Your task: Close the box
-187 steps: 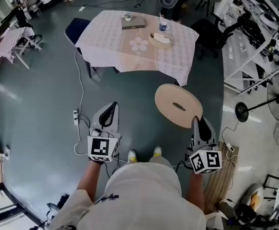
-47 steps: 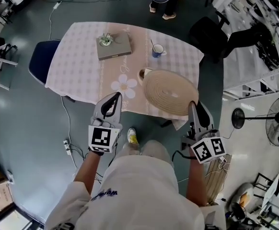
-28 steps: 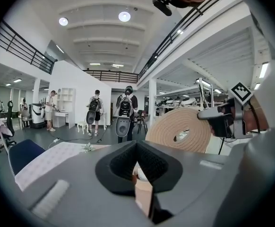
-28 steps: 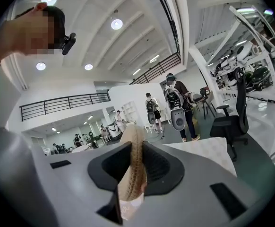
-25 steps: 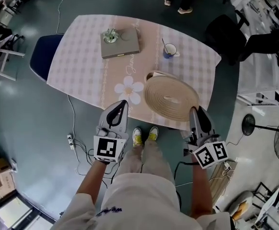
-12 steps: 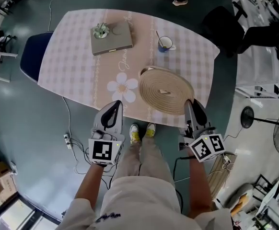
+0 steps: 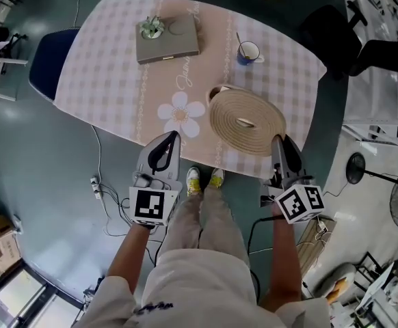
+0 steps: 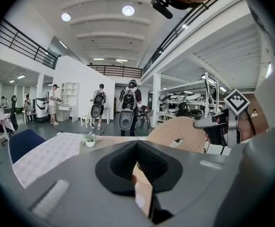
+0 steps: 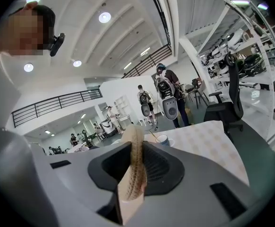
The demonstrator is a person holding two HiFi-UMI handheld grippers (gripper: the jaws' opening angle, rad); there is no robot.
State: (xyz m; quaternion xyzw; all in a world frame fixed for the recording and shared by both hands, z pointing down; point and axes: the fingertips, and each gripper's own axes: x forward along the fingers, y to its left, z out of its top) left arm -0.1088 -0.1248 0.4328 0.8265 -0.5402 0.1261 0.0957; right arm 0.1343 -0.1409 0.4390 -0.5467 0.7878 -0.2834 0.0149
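Observation:
A round woven lid (image 7: 247, 121) lies over the low tan box, whose rim (image 7: 217, 91) peeks out at the lid's far left edge on the checked tablecloth (image 7: 110, 80). My right gripper (image 7: 281, 145) is shut on the lid's near right edge; in the right gripper view the lid (image 9: 136, 160) stands edge-on between the jaws. In the left gripper view the lid (image 8: 184, 131) still tilts, higher at the right gripper (image 8: 218, 124). My left gripper (image 7: 171, 139) hangs at the table's near edge, left of the lid, shut and empty (image 8: 137, 167).
A blue-and-white mug (image 7: 248, 51) with a spoon stands just beyond the box. A flat grey book (image 7: 175, 39) with a small potted plant (image 7: 150, 27) lies at the far left. A blue chair (image 7: 48, 60) stands left of the table, a black office chair (image 7: 329, 26) right. People stand beyond.
Both grippers have sunk. The lid has come down and flattened over the box, still gripped at its edge by the right gripper. The left gripper stays empty.

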